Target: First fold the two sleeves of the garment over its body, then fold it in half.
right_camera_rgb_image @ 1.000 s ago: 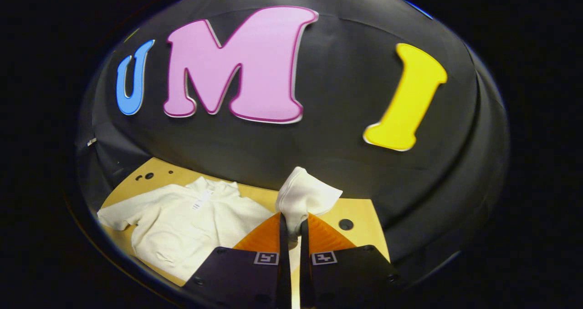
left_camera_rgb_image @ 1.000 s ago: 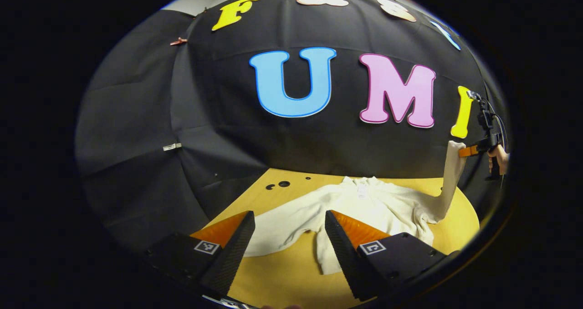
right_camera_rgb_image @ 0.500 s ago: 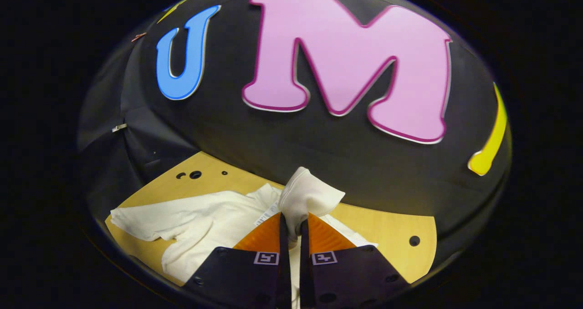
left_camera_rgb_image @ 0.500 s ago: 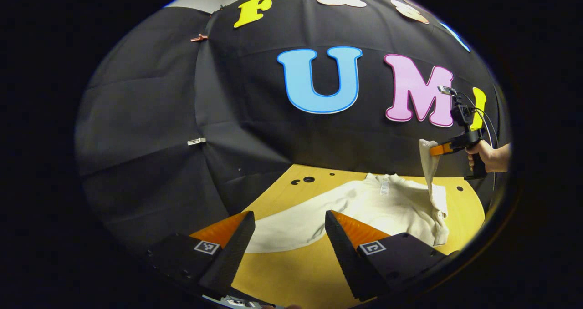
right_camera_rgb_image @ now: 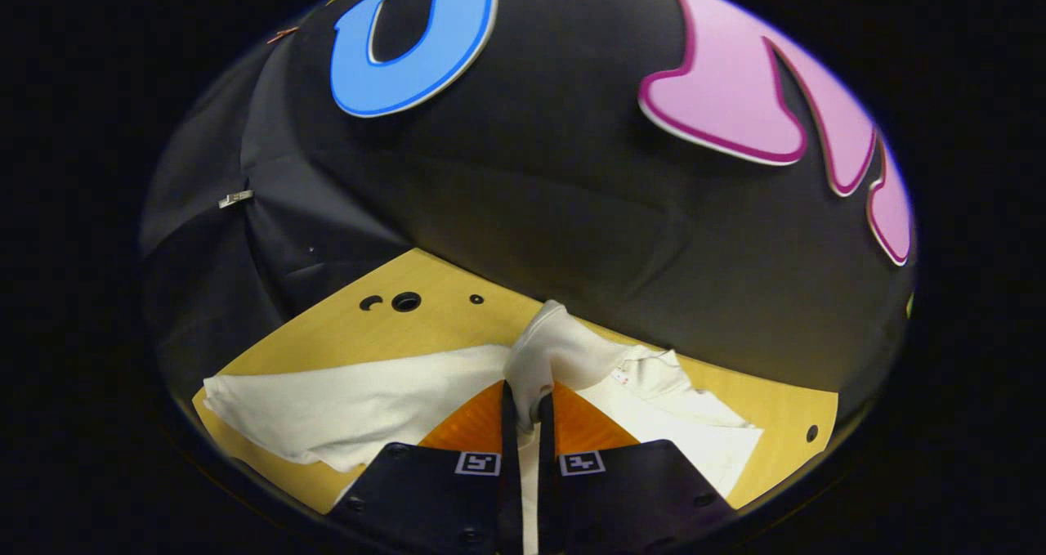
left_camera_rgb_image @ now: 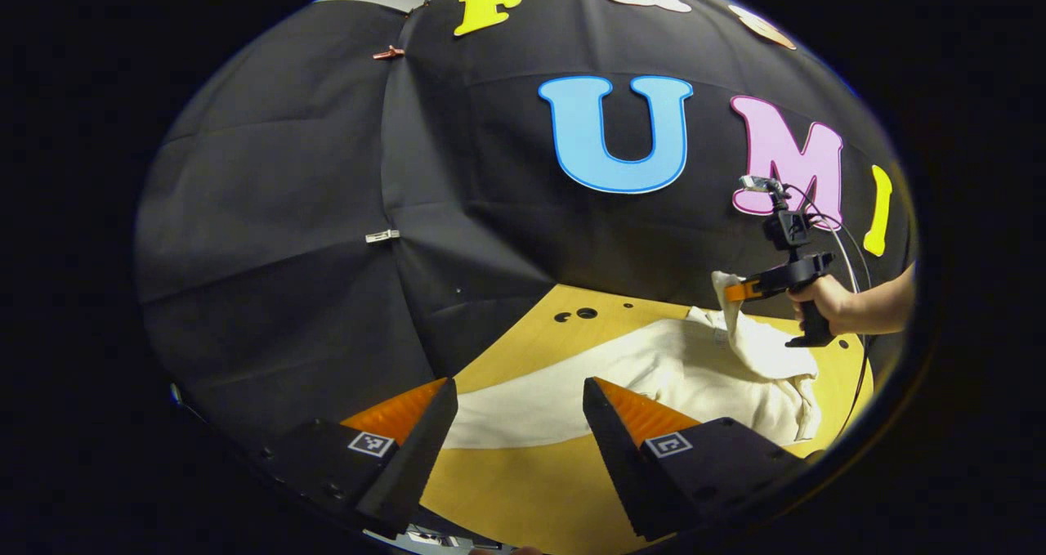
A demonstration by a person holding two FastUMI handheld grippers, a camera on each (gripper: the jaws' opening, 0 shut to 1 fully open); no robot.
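Note:
A cream long-sleeved garment (left_camera_rgb_image: 654,367) lies flat on the wooden table (left_camera_rgb_image: 531,490). My right gripper (right_camera_rgb_image: 523,408) is shut on the cuff of one sleeve (right_camera_rgb_image: 556,351), held low over the garment's body (right_camera_rgb_image: 695,432) near the collar. In the left gripper view that right gripper (left_camera_rgb_image: 739,291), held by a hand (left_camera_rgb_image: 825,303), drapes the sleeve (left_camera_rgb_image: 760,342) across the body. The other sleeve (right_camera_rgb_image: 343,404) stretches out flat toward the left. My left gripper (left_camera_rgb_image: 519,408) stands open above the table's near edge, just short of that flat sleeve (left_camera_rgb_image: 523,408).
Black cloth walls close the table at the back and left. Small holes (left_camera_rgb_image: 576,315) mark the tabletop at the far corner, and one more hole (right_camera_rgb_image: 809,433) sits beyond the garment's far side. Bare wood (left_camera_rgb_image: 507,481) lies between my left fingers and the garment.
My right gripper has carried the sleeve leftward and down, from high beside the garment to low over its body. The left gripper has stayed open and has only turned a little.

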